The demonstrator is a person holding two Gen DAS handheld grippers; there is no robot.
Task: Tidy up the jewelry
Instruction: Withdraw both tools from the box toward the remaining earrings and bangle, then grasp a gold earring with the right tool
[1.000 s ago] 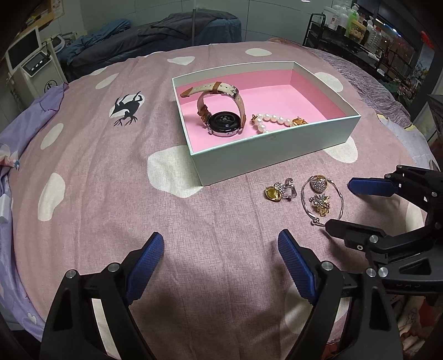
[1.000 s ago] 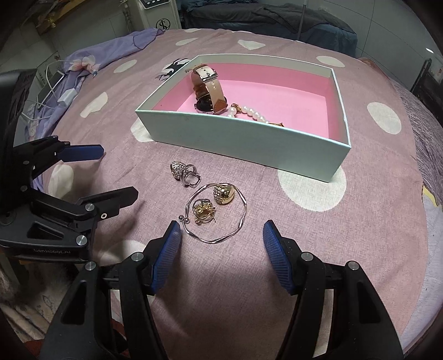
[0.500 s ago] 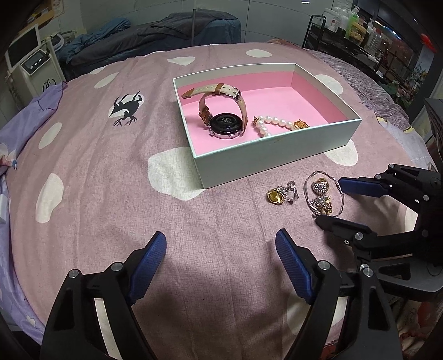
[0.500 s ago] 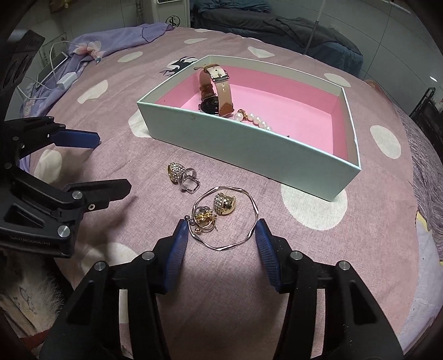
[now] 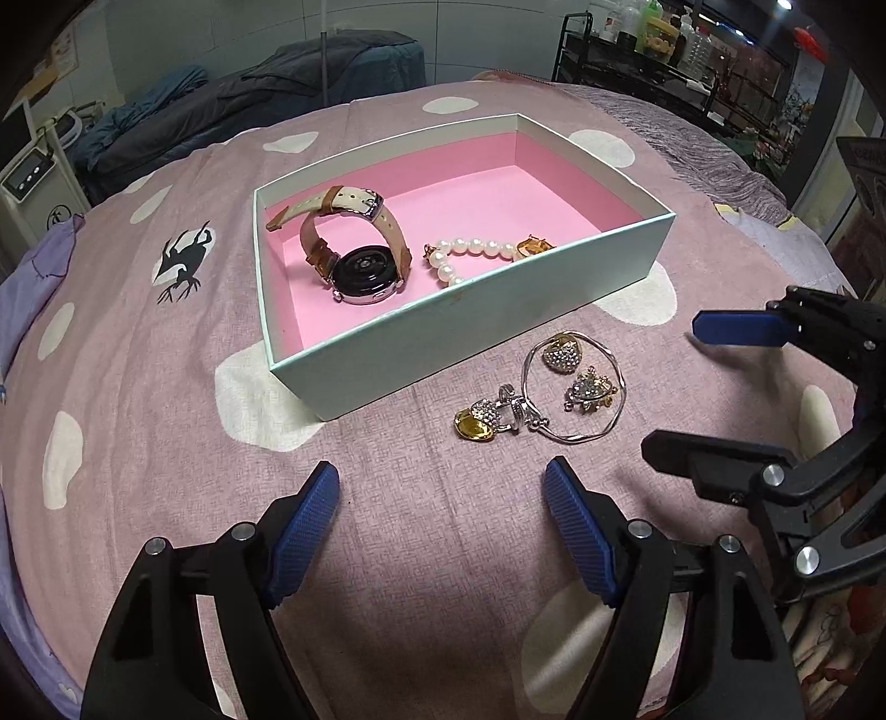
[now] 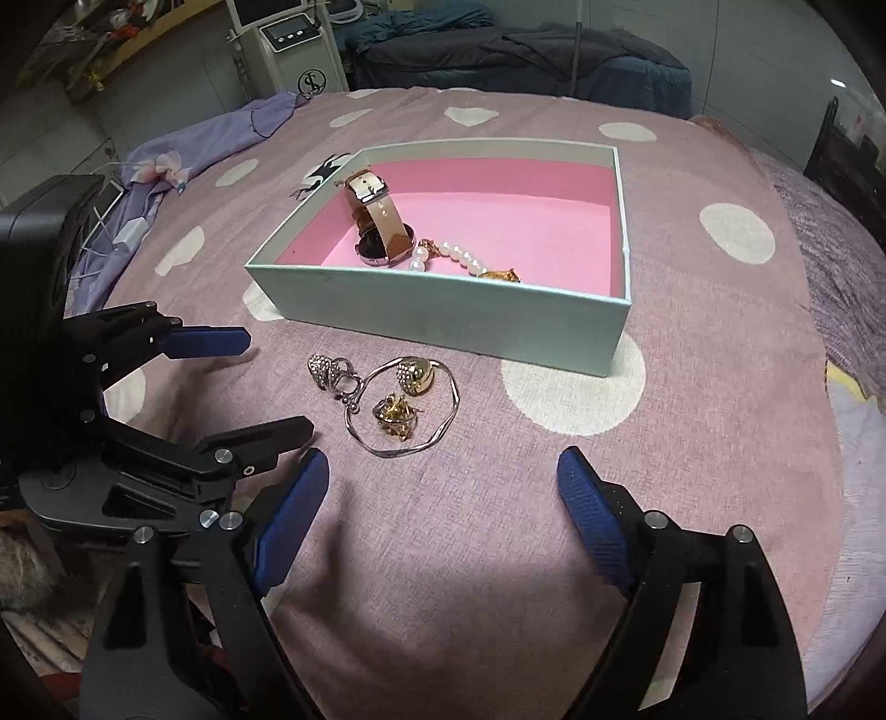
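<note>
A pale green box (image 5: 459, 327) (image 6: 443, 310) with pink lining holds a watch (image 5: 362, 271) (image 6: 382, 221) and a pearl bracelet (image 5: 470, 246) (image 6: 454, 255). In front of it on the pink spotted cloth lies a silver bangle (image 5: 578, 439) (image 6: 398, 453). It rings a heart earring (image 5: 559, 354) (image 6: 415, 374) and a gold charm (image 5: 592, 387) (image 6: 396, 415). A second rhinestone earring (image 5: 487, 418) (image 6: 326, 371) touches its left side. My left gripper (image 5: 440, 487) (image 6: 271, 382) is open, its jaws closing on nothing. My right gripper (image 6: 443, 471) (image 5: 681, 387) is open, its jaws opening, also empty. Both hover short of the jewelry.
The cloth covers a round table (image 6: 664, 498) whose edge drops off at the near right. A lilac cloth (image 6: 183, 160) with cables lies at the far left. A white machine (image 6: 288, 50), a dark couch (image 5: 310, 72) and a shelf of bottles (image 5: 664, 39) stand behind.
The right gripper's jaws narrowed, then spread much wider. The left gripper shifted right, so the loose jewelry sits closer to its right finger. The jewelry itself has not moved.
</note>
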